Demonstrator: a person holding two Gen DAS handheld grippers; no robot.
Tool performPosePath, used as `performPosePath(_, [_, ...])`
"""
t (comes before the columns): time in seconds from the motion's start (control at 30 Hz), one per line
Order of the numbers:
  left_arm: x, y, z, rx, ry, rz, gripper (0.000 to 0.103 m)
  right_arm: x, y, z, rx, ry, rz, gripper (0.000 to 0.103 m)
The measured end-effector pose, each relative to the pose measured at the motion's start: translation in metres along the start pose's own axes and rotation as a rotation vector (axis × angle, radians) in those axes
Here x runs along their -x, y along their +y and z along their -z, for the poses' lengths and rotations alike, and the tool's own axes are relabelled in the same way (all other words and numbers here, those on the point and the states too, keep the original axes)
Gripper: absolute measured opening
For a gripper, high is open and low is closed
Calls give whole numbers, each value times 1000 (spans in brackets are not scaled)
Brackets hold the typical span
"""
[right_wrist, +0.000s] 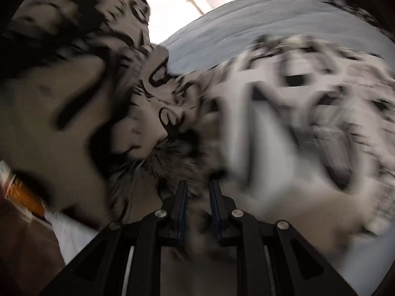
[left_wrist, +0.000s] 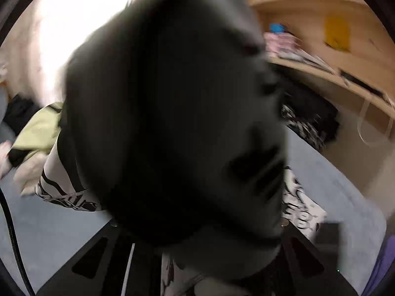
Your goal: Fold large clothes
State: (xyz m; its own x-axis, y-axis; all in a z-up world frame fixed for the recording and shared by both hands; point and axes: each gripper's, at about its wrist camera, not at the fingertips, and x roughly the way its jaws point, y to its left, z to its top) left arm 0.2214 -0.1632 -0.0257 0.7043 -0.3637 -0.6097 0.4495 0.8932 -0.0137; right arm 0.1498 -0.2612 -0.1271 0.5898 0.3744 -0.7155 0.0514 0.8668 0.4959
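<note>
Dark blurred cloth (left_wrist: 172,113) is hanging right over the left gripper (left_wrist: 197,254), hiding its fingertips — the jaws are nearly together, apparently pinching that fabric. Across the pale blue bed surface (right_wrist: 234,24), the black-and-white printed garment (right_wrist: 308,113) is bunching around the right gripper (right_wrist: 197,204), whose blue-padded fingers (right_wrist: 182,204) are standing narrowly apart, clamping a fold.

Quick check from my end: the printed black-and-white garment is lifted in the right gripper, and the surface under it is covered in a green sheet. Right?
Not quite. The sheet under the garment is pale blue-grey, not green, as the right wrist view shows behind the cloth. The rest holds: the right gripper has the printed black-and-white fabric bunched between its fingers, lifted close to the camera.
</note>
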Motion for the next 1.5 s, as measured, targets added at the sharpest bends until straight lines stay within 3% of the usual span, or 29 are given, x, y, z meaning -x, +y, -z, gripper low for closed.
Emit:
performPosePath(0.17, [-52,-84,20,-207,119,83,17,79,-86,-2,-161,-128,236,18])
performPosePath(0.23, [-85,-112,43,-324,216,69,19,96,-116,-1,-237,-148,297,18])
performPosePath(0.3, [-118,-131,74,-436,317,9,28,105,-140,2,-296,-151,321,18])
performPosePath(0.4, [-116,-137,85,-500,263,-38,36,116,-159,5,-343,-158,312,18])
performPosePath(0.47, [-109,-132,80,-457,281,13,46,117,-162,5,-337,-163,308,18])
performPosePath(0.6, [-94,-97,70,-336,334,91,56,113,-160,8,-322,-147,294,21])
performPosePath(0.87, [-4,-36,73,-194,321,201,65,129,-147,8,-298,-194,240,40])
performPosePath(1.07, [48,21,70,-66,239,134,67,143,-122,-11,-233,-202,196,41])
performPosePath(1.13, [44,35,65,-13,239,96,67,142,-118,-24,-216,-193,183,41])
performPosePath(1.23, [31,71,70,107,297,37,67,132,-116,-50,-179,-159,135,41])
performPosePath(1.33, [3,92,77,201,347,43,67,107,-119,-73,-134,-66,101,41])
performPosePath(1.5, [-13,109,87,258,365,79,68,53,-127,-92,-96,142,60,41])
